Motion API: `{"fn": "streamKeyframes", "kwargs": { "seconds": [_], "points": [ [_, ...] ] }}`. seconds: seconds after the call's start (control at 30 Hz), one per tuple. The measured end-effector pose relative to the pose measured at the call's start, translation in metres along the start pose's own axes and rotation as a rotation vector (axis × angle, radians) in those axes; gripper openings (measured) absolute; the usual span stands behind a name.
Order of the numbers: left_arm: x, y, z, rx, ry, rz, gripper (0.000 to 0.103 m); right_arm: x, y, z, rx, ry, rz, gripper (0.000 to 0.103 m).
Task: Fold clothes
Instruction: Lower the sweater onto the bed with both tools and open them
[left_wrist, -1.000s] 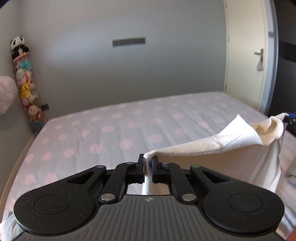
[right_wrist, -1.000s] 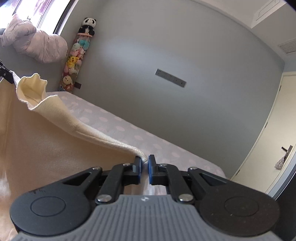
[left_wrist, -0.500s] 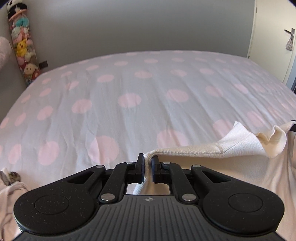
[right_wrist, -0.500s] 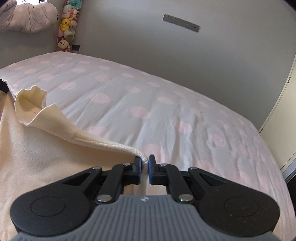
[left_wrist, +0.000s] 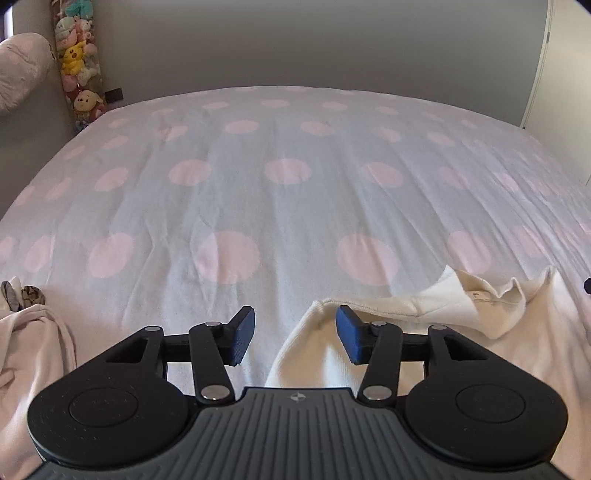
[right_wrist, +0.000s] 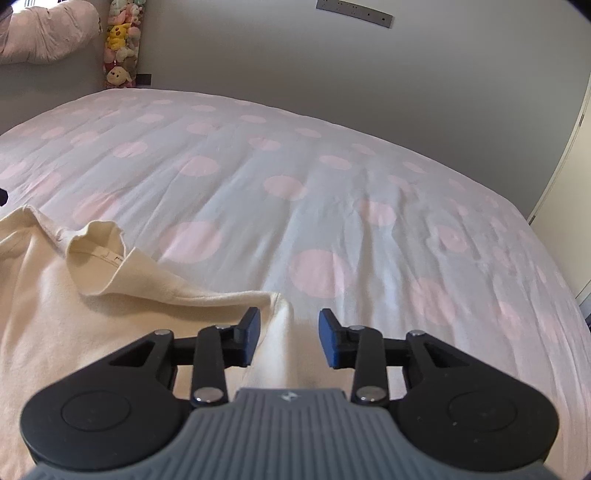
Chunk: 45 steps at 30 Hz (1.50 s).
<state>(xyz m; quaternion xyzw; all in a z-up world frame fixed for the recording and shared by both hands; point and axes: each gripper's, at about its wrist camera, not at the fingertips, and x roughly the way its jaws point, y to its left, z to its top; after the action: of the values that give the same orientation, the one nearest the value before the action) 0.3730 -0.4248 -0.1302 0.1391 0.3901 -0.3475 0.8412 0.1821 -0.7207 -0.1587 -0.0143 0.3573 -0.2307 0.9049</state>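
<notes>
A cream shirt (left_wrist: 461, 325) lies spread on the near part of the bed, its neck opening (right_wrist: 96, 242) with a label facing the far side. My left gripper (left_wrist: 294, 334) is opening; the shirt's left shoulder corner lies loose between the jaws, close to the right pad and free of both. My right gripper (right_wrist: 289, 336) is opening too, and the shirt's right shoulder corner (right_wrist: 280, 314) rests slack between its blue pads without being pinched.
The bed (left_wrist: 288, 173) has a grey sheet with pink dots and stretches far ahead. A pale pink garment (left_wrist: 29, 354) and a patterned item (left_wrist: 22, 295) lie at the left. Plush toys (left_wrist: 79, 62) hang on the far wall, and a door edge (right_wrist: 576, 147) stands at the right.
Both grippers came down with the shirt held taut between them, laid it on the bed, then opened and let go of its shoulder corners.
</notes>
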Motion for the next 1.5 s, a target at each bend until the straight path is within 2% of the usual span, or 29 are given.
{"fn": "streamKeyframes", "kwargs": {
  "seconds": [0.1, 0.17, 0.3, 0.47, 0.57, 0.63, 0.8, 1.03, 1.13, 1.23, 1.33, 1.5],
  "points": [
    [-0.014, -0.011, -0.008, 0.008, 0.010, -0.053, 0.034, -0.020, 0.003, -0.008, 0.020, 0.000, 0.041, 0.032],
    [-0.016, -0.024, -0.015, 0.031, 0.017, -0.073, 0.034, -0.027, 0.010, -0.012, 0.035, 0.012, 0.080, 0.022],
    [-0.003, -0.047, -0.027, 0.043, 0.038, -0.108, 0.033, -0.025, 0.029, -0.018, 0.056, 0.031, 0.165, 0.019],
    [0.036, -0.071, -0.033, 0.086, 0.072, -0.155, 0.033, 0.006, 0.052, -0.020, 0.074, 0.066, 0.240, 0.018],
    [0.069, -0.077, -0.032, 0.092, 0.081, -0.157, 0.033, 0.037, 0.062, -0.020, 0.064, 0.096, 0.264, 0.018],
    [0.082, -0.077, -0.030, 0.087, 0.045, -0.154, 0.030, 0.059, 0.065, -0.021, 0.059, 0.109, 0.270, 0.018],
    [0.105, -0.075, -0.012, 0.073, -0.036, -0.159, 0.028, 0.091, 0.061, -0.005, 0.076, 0.062, 0.294, 0.016],
    [0.125, -0.076, 0.012, 0.024, -0.025, -0.140, 0.028, 0.118, 0.057, 0.023, 0.115, 0.058, 0.274, 0.014],
    [0.115, -0.075, 0.012, 0.024, -0.012, -0.140, 0.028, 0.117, 0.052, 0.028, 0.167, 0.070, 0.273, 0.014],
    [0.089, -0.066, 0.006, 0.031, -0.013, -0.155, 0.028, 0.103, 0.045, 0.029, 0.208, 0.079, 0.283, 0.018],
    [0.053, -0.051, -0.006, 0.046, -0.002, -0.138, 0.028, 0.068, 0.034, 0.020, 0.195, 0.075, 0.267, 0.020],
    [-0.015, -0.019, -0.042, 0.034, 0.028, -0.093, 0.031, -0.007, 0.010, -0.019, 0.285, 0.073, 0.241, 0.024]
  ]
}}
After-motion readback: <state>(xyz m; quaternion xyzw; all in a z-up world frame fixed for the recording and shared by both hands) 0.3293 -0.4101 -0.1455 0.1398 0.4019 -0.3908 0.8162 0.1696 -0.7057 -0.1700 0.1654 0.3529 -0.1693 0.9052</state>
